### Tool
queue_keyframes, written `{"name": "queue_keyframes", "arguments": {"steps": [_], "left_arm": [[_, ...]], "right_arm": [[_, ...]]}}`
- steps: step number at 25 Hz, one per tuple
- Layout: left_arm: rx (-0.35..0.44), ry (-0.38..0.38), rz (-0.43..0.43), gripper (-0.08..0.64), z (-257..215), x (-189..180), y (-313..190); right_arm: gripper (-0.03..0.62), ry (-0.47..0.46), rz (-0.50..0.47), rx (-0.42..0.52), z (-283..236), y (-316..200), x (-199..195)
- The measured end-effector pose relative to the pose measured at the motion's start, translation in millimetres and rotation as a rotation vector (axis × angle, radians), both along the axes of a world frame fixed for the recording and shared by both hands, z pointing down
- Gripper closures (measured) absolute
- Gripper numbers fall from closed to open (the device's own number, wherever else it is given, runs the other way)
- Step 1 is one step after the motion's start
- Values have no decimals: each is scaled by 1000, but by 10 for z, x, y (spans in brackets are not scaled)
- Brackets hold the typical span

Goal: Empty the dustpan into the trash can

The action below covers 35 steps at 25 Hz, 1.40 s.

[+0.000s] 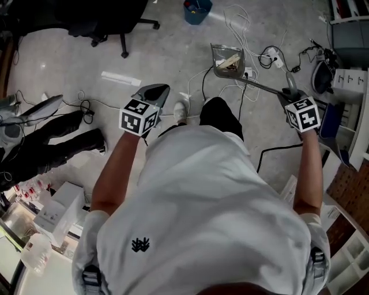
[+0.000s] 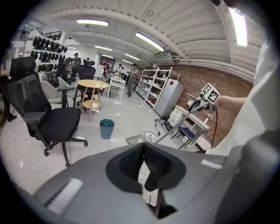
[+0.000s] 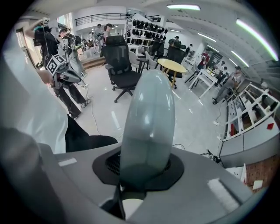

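On the pale concrete floor (image 1: 69, 57) ahead of the person's feet is the grey long-handled dustpan (image 1: 228, 60), scraps in its tray. The jaws of the right gripper (image 1: 290, 91) are clamped on its rounded grip. The left gripper (image 1: 154, 93) has its jaws together on nothing. The small blue trash can (image 1: 197, 10) stands just beyond the pan. White cables (image 1: 245, 26) loop close by; I reckon the pan's lip could snag one and spill early. Open floor lies between the can and the black office chair (image 1: 109, 23).
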State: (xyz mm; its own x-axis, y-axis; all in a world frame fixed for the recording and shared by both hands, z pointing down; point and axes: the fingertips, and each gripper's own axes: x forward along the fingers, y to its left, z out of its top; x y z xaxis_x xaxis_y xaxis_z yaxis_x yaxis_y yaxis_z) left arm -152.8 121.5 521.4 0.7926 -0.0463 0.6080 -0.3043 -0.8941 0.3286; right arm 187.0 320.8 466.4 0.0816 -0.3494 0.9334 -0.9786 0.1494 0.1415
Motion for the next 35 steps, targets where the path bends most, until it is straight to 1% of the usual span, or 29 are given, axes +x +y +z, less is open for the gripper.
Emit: {"name": "queue_keyframes", "arguments": {"steps": [5,11,18,22,26,31,35], "left_arm": [[-9,-2,-51,503,-3,111,-197],[2,-31,-128,503,-23,373,-648],[8,-39,-191,503,-163,959,-1100],[22,-40,-220,503,-256,1299,-1282],[36,-39,-253,503,-290,1543,-1435],[42,-22,-310,503,-279,1738,-1615],[27,-6,-351,503,-286,1760,-1706]], "right_arm": [[508,9,-38,8,-15,-441,345],[508,19,-113,-7,4,-1037,870],[508,26,-221,-1,-100,-1791,1474],[508,50,-295,8,-170,-2218,1768],[508,78,-380,11,-181,-2623,2006],[508,100,-466,4,-117,-3178,2271],[508,113,-509,-21,-60,-3571,2422]]}}
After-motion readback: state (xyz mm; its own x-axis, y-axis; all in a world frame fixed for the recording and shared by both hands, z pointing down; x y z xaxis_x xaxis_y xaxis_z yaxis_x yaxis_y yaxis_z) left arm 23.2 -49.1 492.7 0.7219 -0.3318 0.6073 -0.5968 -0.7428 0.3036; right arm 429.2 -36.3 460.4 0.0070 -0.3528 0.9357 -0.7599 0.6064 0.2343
